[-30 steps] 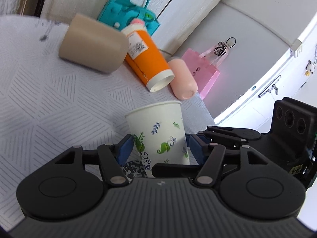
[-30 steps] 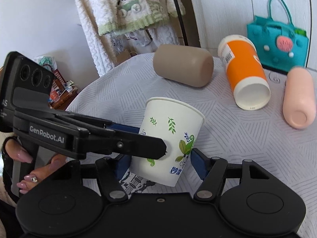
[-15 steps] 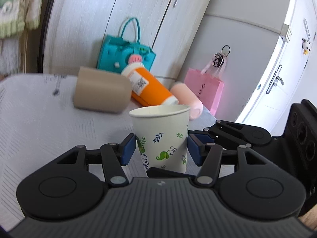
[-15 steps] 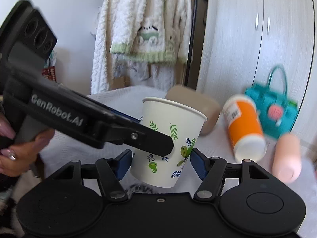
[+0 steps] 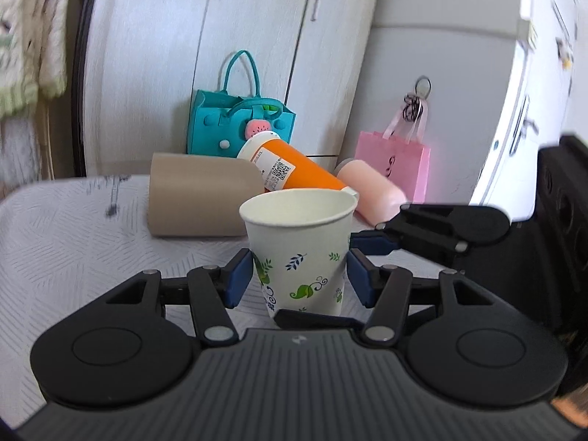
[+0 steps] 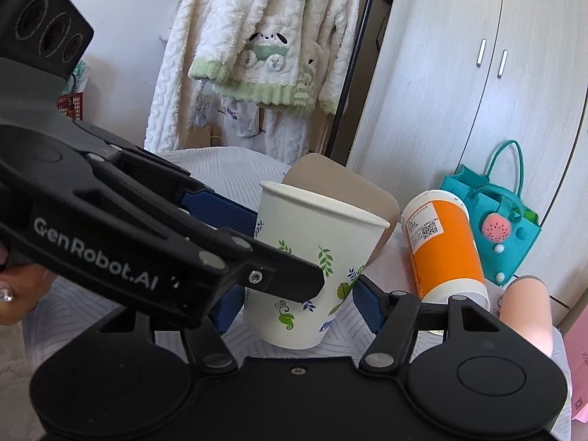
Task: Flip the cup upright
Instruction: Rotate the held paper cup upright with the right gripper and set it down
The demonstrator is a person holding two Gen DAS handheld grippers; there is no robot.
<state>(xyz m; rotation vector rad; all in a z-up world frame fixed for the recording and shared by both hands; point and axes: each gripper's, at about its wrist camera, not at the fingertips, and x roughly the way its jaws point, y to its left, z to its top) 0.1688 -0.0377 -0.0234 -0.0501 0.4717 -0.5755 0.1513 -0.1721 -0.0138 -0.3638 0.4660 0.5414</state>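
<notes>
Cup [image 5: 299, 253] [image 6: 312, 275], white paper w/ green and blue leaf print, is standing mouth-up, slightly tilted, between both pairs of blue-padded fingers over the white patterned surface [image 5: 66, 235] [image 6: 220, 172]; whether its base is touching the cloth can't be told, since the gripper bodies are hiding it. Left gripper [image 5: 299, 279] is sitting w/ fingers [image 5: 240, 275] at a medium spread, pads just beside the cup's lower wall on either side; contact can't be confirmed from the left wrist view. In the right wrist view the left gripper [image 6: 290, 257] is crossing in from the left, one pad lying against the cup's far side and its black tip overlapping the near wall. Right gripper [image 6: 299, 305] is flanking the cup's lower half, fingers [image 6: 367, 305] spread about cup-wide, the right pad seeming to touch the wall, the left pad mostly hidden, so grip can't be told. Behind the cup a tan cup [image 5: 198, 198] [image 6: 345, 187], an orange cup [image 5: 294, 172] [image 6: 444, 250] and a pink cup [image 5: 371, 191] [image 6: 529, 312] are lying on their sides. A teal bag [image 5: 235, 125] [image 6: 492, 228] is standing behind them, a pink bag [image 5: 397, 161] off to the right, and a fluffy white robe [image 6: 257, 47] is hanging at the back.
</notes>
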